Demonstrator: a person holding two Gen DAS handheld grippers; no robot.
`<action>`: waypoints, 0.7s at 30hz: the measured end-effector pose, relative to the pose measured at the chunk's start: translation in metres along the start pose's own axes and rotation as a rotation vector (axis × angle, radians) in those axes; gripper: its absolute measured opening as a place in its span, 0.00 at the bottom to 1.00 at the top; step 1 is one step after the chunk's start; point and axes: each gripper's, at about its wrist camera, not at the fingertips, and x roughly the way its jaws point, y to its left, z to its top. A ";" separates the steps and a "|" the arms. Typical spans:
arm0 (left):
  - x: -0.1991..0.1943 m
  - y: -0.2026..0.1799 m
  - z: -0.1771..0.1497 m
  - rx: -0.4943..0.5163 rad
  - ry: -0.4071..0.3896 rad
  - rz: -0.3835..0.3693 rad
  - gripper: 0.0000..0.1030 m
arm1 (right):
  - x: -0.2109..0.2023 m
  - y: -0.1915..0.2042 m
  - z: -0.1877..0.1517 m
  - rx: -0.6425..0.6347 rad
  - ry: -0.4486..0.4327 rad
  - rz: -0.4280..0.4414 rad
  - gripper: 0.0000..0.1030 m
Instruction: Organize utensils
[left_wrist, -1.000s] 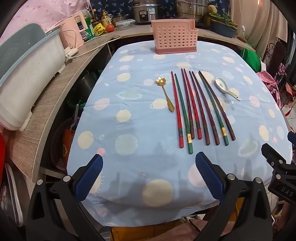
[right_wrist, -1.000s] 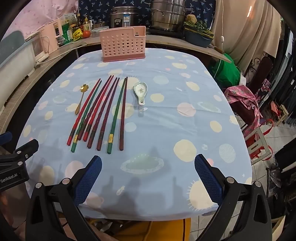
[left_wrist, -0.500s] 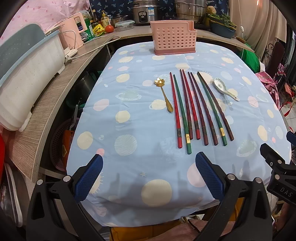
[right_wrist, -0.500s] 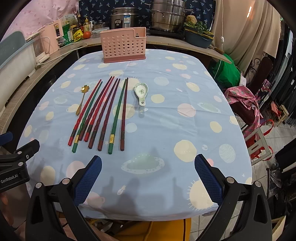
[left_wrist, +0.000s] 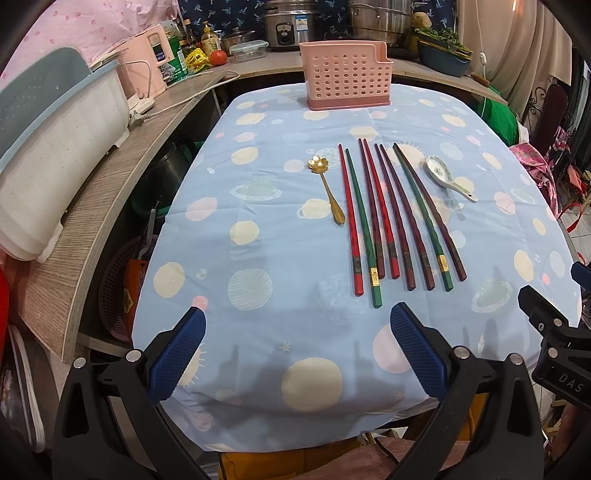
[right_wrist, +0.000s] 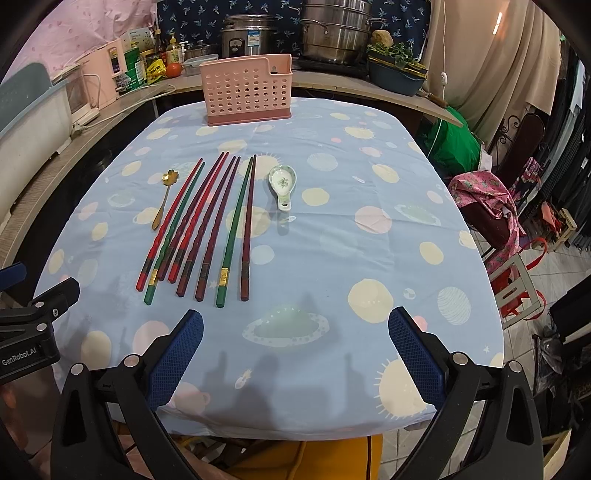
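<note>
Both tools — left tool (left_wrist: 297, 350), right tool (right_wrist: 295, 350) — gape empty; tightly packed chopsticks (left_wrist: 391, 214) risk scattering if one is pinched carelessly.

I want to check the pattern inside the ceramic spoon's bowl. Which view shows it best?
The right wrist view: the ceramic spoon lies nearer the picture's middle, bowl facing the camera, its green motif visible. In the left wrist view the spoon sits off to the right, angled, its pattern fainter.

"GenRobot.AI" marks the left gripper (right_wrist: 22, 360); "DAS" marks the right gripper (left_wrist: 570, 376).
</note>
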 end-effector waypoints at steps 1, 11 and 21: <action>0.005 0.006 0.000 0.001 0.002 -0.004 0.93 | 0.000 0.000 0.000 0.000 0.000 0.000 0.93; 0.005 0.006 0.000 0.001 0.001 -0.006 0.93 | 0.000 0.001 0.000 0.001 0.000 0.001 0.93; 0.005 0.005 0.000 0.000 0.001 -0.006 0.93 | 0.000 0.001 0.000 -0.001 0.001 0.002 0.93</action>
